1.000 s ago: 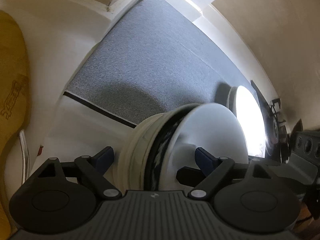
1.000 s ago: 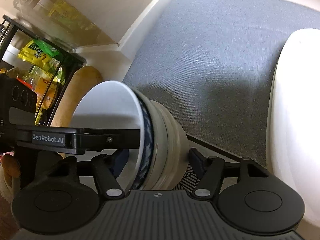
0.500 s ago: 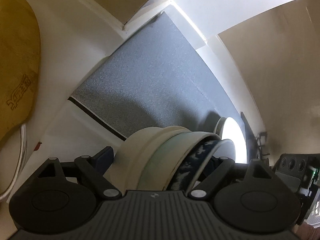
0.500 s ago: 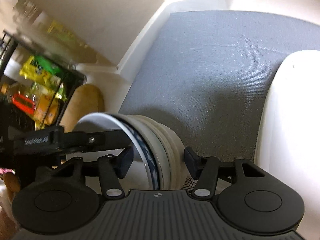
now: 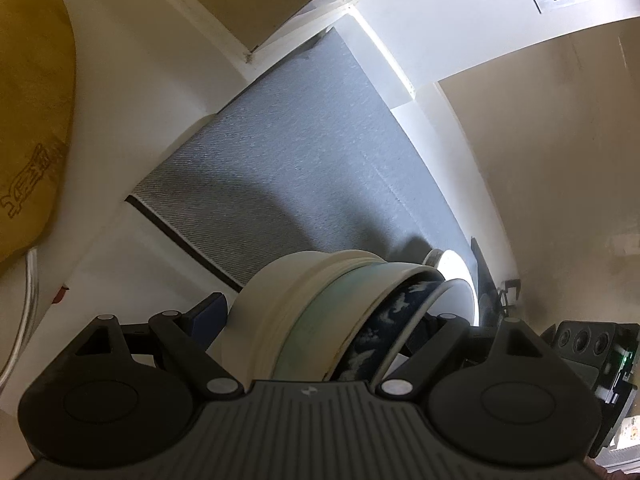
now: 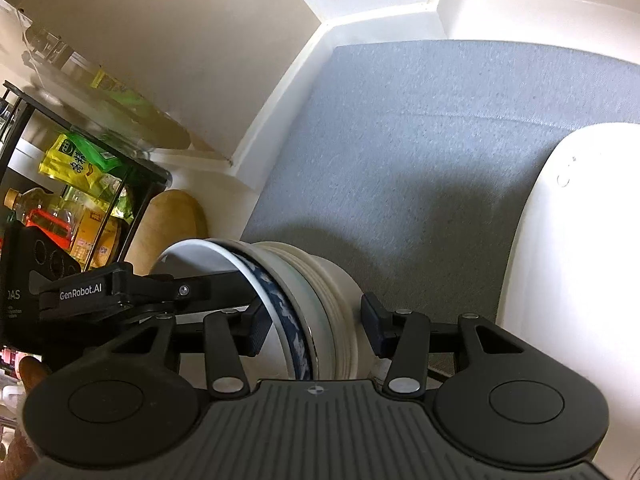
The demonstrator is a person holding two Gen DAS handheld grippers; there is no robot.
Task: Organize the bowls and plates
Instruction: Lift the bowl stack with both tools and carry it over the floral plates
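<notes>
A grey woven mat (image 5: pixel 320 168) covers most of the white bench (image 5: pixel 132 92), running back to the corner where the walls meet. On its right side in the right wrist view sits a large white plate (image 6: pixel 568 280), its rim overlapping the mat's edge. A wooden cutting board (image 5: pixel 32 92) stands at the far left of the left wrist view, and a black wire rack (image 6: pixel 80 168) with yellow packets and bottles stands beyond it in the right wrist view.

A stack of nested bowls (image 5: pixel 320 320) is held on its side above the mat's near edge, between both tools: a cream bowl outermost, a pale green one inside it, then a blue-and-white patterned bowl with a white interior. The left gripper (image 5: pixel 324 320) has its fingers (image 5: pixel 208 316) spread wide on either side of the stack, one at the cream base and one at the open mouth. The right gripper (image 6: pixel 314 324) likewise straddles the stack with its fingers (image 6: pixel 374 326) apart; whether the pads actually press the bowls cannot be told.
</notes>
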